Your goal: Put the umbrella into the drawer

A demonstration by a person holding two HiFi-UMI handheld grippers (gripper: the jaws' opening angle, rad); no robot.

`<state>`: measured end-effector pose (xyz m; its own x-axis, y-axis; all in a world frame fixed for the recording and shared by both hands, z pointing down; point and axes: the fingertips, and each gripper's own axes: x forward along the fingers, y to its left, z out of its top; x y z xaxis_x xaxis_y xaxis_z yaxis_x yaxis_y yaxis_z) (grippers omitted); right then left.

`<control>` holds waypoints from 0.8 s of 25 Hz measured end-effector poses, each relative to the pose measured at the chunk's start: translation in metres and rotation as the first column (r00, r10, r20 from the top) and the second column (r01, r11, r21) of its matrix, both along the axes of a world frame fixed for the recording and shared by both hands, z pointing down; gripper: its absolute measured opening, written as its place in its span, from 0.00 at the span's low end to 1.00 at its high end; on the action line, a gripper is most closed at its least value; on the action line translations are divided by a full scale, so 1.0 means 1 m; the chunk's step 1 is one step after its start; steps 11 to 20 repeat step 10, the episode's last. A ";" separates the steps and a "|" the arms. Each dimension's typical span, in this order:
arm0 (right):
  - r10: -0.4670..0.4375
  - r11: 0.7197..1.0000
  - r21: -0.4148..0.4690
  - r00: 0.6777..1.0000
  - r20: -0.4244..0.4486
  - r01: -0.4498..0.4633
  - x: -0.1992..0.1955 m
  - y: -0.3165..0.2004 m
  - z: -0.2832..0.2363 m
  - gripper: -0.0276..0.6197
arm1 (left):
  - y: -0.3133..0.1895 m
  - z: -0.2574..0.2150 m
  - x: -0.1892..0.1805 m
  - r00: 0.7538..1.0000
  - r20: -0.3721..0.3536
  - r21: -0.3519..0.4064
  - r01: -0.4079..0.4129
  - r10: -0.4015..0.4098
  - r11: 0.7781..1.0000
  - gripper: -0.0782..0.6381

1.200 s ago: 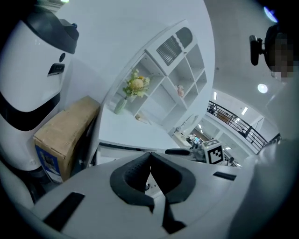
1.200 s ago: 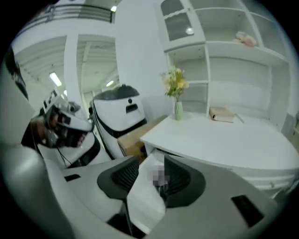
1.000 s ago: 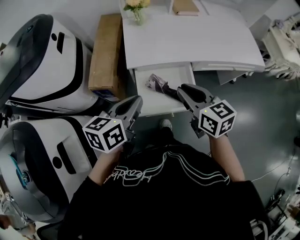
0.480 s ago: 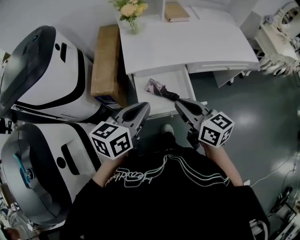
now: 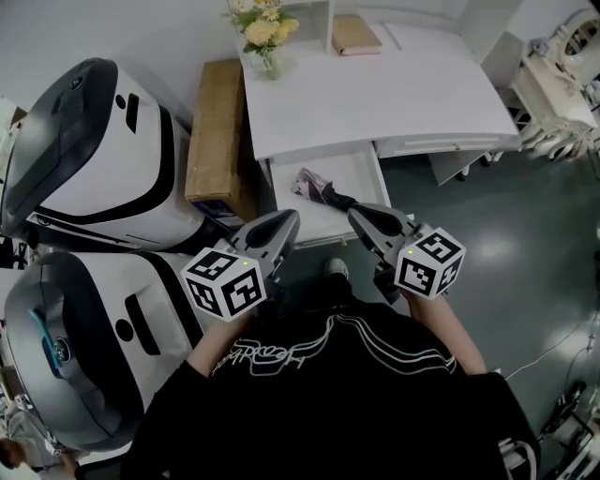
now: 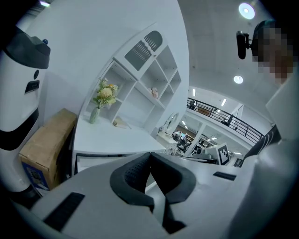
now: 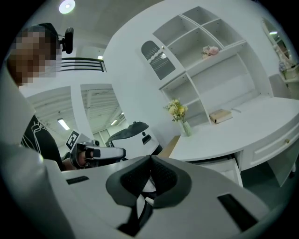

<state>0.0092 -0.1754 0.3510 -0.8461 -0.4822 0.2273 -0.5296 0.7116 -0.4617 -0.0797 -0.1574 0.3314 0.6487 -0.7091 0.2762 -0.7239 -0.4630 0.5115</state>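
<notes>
The folded dark, patterned umbrella [image 5: 322, 188] lies inside the open white drawer [image 5: 362, 170] under the desk [image 5: 394, 94]. My left gripper [image 5: 287, 221] hovers at the drawer's near left corner, its jaws shut with nothing between them. At the near right corner my right gripper [image 5: 360, 217] is also shut and empty, just short of the umbrella's black handle end. In the left gripper view the pads [image 6: 150, 155] meet over the desk edge. In the right gripper view the pads [image 7: 150, 158] are likewise pressed together, and the left gripper [image 7: 100, 153] shows beyond them.
A long cardboard box [image 5: 217, 131] stands left of the drawer. Two big white-and-black machines [image 5: 94, 159] fill the left side. On the desk are a vase of flowers [image 5: 259, 28] and a book [image 5: 356, 36]. My shoe [image 5: 335, 270] is below the drawer front.
Both grippers have pulled back from over the drawer towards my body and risen a little. The right jaws have shut. The umbrella stays lying in the drawer.
</notes>
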 end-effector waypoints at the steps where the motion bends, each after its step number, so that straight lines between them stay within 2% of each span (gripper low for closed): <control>1: -0.003 1.000 0.003 1.000 -0.007 0.003 0.001 -0.001 0.000 0.11 | -0.002 0.000 0.000 1.000 -0.001 0.001 0.003 -0.003 1.000 0.14; 20: -0.001 1.000 -0.002 1.000 -0.027 0.001 0.009 -0.011 0.008 0.11 | -0.012 0.009 0.006 1.000 -0.001 -0.013 -0.005 0.005 1.000 0.14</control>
